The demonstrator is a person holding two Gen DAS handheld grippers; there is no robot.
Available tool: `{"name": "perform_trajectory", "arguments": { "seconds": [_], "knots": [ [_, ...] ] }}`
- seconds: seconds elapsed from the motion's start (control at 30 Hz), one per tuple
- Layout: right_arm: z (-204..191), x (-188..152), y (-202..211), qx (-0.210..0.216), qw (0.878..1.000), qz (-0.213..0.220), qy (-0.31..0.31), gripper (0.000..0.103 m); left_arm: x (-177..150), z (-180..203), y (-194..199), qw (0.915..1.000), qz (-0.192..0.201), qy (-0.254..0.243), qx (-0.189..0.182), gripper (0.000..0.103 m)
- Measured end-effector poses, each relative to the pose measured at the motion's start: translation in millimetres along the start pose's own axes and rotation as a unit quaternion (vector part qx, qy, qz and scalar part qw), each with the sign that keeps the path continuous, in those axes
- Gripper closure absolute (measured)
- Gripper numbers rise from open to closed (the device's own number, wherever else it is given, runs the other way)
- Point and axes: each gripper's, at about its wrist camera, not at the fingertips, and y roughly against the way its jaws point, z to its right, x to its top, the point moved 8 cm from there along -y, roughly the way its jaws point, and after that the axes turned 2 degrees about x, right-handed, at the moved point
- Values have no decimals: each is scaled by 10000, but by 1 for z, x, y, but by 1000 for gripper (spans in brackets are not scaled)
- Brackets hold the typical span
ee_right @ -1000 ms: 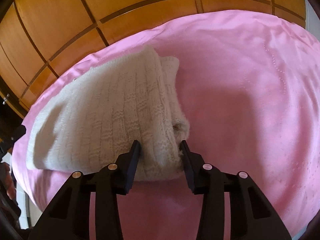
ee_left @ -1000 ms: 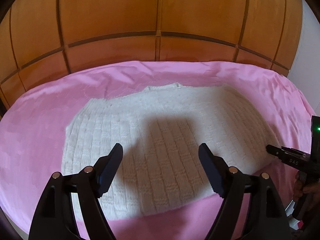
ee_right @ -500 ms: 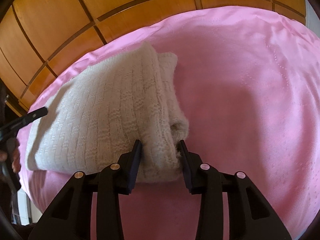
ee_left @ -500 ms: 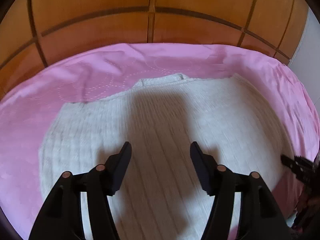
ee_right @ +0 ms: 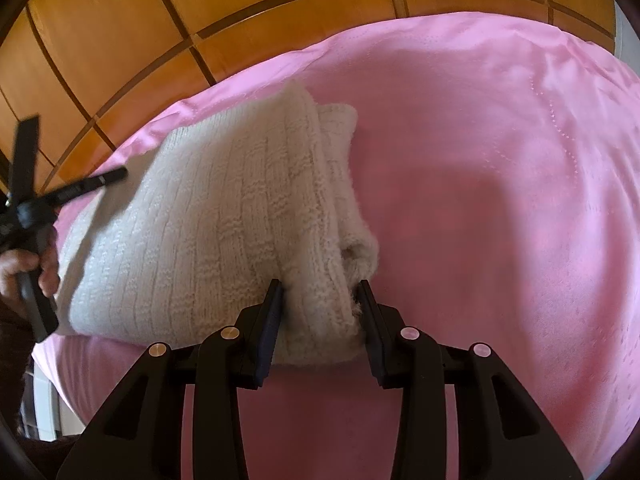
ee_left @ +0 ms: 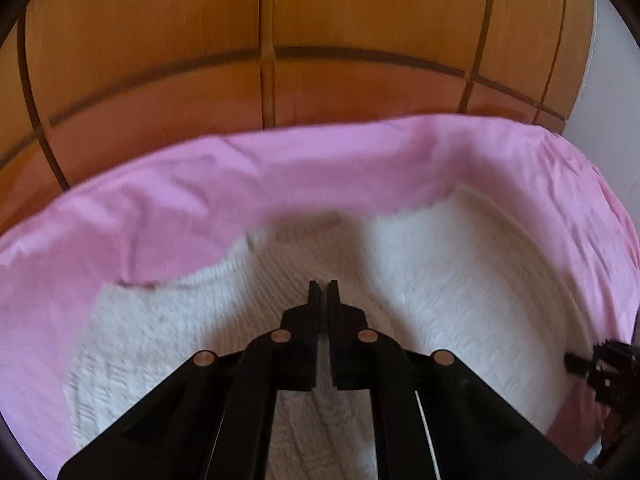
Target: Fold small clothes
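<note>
- The pink sheet (ee_right: pixel 500 168) is the biggest thing. It covers a bed, and it looks smooth and a bit shiny, with soft wrinkles and tiny dotted stitch lines.
- Behind the pink sheet stands a wooden headboard (ee_left: pixel 360 40). It is orange-brown and hard, cut into squares by dark grooves.
- The cream sweater (ee_right: pixel 208 224) lies on the pink sheet, near the headboard side. It is thick, woolly and fuzzy, with knitted ribs and little bumpy squares.
- The sweater looks already folded at least once. On its right edge, layers are stacked and rolled into a fat, soft lump. I think it still needs one more fold and a tidy-up.
- The right hand-held gripper (ee_right: pixel 320 304) is black, hard plastic with flat pads. It squeezes the fat right corner of the sweater between its pads.
- The left hand-held gripper (ee_left: pixel 322 292) sits over the middle of the sweater, in a blurry picture. Its jaws have just been closing and now stand pressed together. I see no bunch of knit between them, so it may have missed the cloth.
- A person's hand (ee_right: pixel 24 268) holds that gripper's handle, beside the sweater's left end.
</note>
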Motion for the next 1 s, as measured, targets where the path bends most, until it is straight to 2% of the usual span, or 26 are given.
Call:
{"name": "perform_trajectory", "arguments": {
  "seconds": [0.07, 0.13, 0.17, 0.2, 0.27, 0.33, 0.37, 0.4, 0.47, 0.53, 0.7, 0.73, 0.8, 1.0],
  "knots": [
    [-1, 1, -2, -8, 10000, -3, 11, 66, -4, -5, -15, 9997, -239, -16, 92, 100],
    [-1, 0, -2, -6, 10000, 11, -16, 66, -25, -13, -45, 9972, -710, 48, 246, 99],
    [-1, 0, -2, 2, 10000, 12, -18, 66, -32, -16, -50, 9968, -741, 70, 283, 99],
    [0, -1, -3, 19, 10000, 8, -26, 66, -33, -18, -50, 9975, -624, 144, 311, 98],
    [1, -1, -3, 38, 10000, -5, -42, 66, -32, -21, -42, 9967, -627, 322, 400, 96],
    [2, -1, -3, 39, 10000, -12, -22, 66, -28, -23, -24, 9971, -458, 392, 465, 92],
    [2, -1, -4, 39, 10000, -16, -25, 66, -26, -20, -16, 9976, -378, 363, 463, 86],
    [3, -1, -3, 53, 10000, -13, -46, 66, -24, -16, -7, 9980, -274, 331, 455, 74],
    [4, 1, -2, 111, 9999, -15, -104, 66, -21, -11, 13, 9985, -40, 343, 416, 62],
    [4, 4, 3, 93, 9999, 37, -123, 59, -20, -9, 25, 9987, 93, 314, 385, 62],
    [-4, 28, 27, -82, 9987, 499, 71, 59, -22, -6, 45, 9985, 256, 285, 379, 56],
    [-8, 35, 31, -114, 9982, 584, 116, 52, -22, -6, 46, 9985, 261, 293, 373, 56],
    [-22, 51, 33, -25, 9973, 681, 286, 45, -23, -10, 48, 9983, 304, 303, 400, 54],
    [-82, 86, -10, 82, 9938, 402, 1034, 45, -32, -29, 51, 9972, 308, 410, 552, 44]
  ]
}}
